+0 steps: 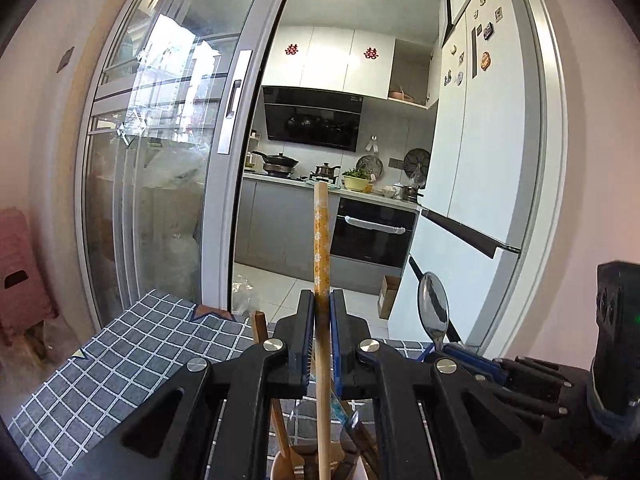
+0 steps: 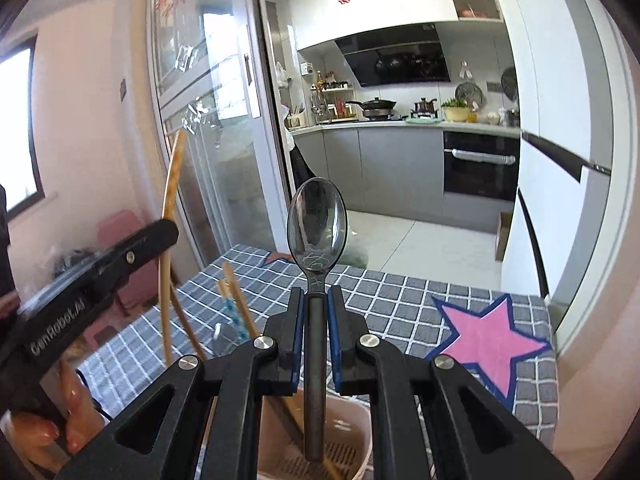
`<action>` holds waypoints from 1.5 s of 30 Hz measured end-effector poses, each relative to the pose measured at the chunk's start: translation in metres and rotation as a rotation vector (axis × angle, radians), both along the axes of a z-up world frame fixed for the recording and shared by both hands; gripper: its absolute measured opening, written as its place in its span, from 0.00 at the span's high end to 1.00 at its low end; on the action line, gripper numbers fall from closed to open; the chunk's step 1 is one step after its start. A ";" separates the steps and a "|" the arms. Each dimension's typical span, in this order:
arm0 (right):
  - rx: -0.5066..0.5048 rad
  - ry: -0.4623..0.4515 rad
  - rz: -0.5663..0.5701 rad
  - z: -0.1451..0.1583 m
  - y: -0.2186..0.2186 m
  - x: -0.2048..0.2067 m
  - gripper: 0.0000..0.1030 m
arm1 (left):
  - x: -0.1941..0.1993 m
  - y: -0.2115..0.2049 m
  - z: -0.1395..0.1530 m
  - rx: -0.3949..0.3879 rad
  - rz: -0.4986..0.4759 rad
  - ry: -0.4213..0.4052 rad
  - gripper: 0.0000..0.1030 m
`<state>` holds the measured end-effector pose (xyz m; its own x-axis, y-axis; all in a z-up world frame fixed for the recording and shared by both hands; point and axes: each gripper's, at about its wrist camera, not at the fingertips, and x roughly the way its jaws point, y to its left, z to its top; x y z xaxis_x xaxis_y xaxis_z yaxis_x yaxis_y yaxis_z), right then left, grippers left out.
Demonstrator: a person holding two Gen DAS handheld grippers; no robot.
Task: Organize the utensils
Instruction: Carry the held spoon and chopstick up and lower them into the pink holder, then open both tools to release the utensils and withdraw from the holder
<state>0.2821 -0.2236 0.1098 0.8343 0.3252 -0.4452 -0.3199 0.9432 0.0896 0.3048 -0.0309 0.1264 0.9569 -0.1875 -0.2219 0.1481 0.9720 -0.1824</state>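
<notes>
My left gripper (image 1: 322, 312) is shut on a wooden chopstick (image 1: 321, 240) with a yellow flowered top, held upright with its lower end over the utensil holder (image 1: 280, 468). My right gripper (image 2: 318, 308) is shut on a dark metal spoon (image 2: 317, 220), bowl up, its handle hanging over the pale utensil holder (image 2: 352, 436). The spoon also shows in the left wrist view (image 1: 433, 304), and the chopstick in the right wrist view (image 2: 170, 208). Other chopsticks (image 2: 236, 300) and wooden utensils stand in the holder.
The holder stands on a table with a grey checked cloth (image 2: 392, 296) bearing a pink star (image 2: 488, 340). A glass sliding door (image 1: 160, 160) and the kitchen lie beyond. A white fridge (image 1: 480, 160) stands at right, pink stools (image 1: 20, 280) at left.
</notes>
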 end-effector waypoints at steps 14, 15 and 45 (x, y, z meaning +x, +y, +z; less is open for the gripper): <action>-0.027 -0.004 0.040 -0.026 0.005 0.008 0.88 | 0.004 -0.007 -0.010 0.009 0.031 -0.046 0.62; -0.034 -0.004 0.042 -0.030 0.006 0.007 0.88 | 0.002 -0.007 -0.015 0.012 0.027 -0.034 0.62; 0.063 0.137 0.036 -0.034 -0.016 -0.031 0.64 | -0.046 0.004 -0.056 0.115 0.004 0.211 0.62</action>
<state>0.2513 -0.2401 0.0755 0.7543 0.3844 -0.5322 -0.3337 0.9226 0.1935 0.2590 -0.0269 0.0701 0.8876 -0.1456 -0.4371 0.1142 0.9887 -0.0973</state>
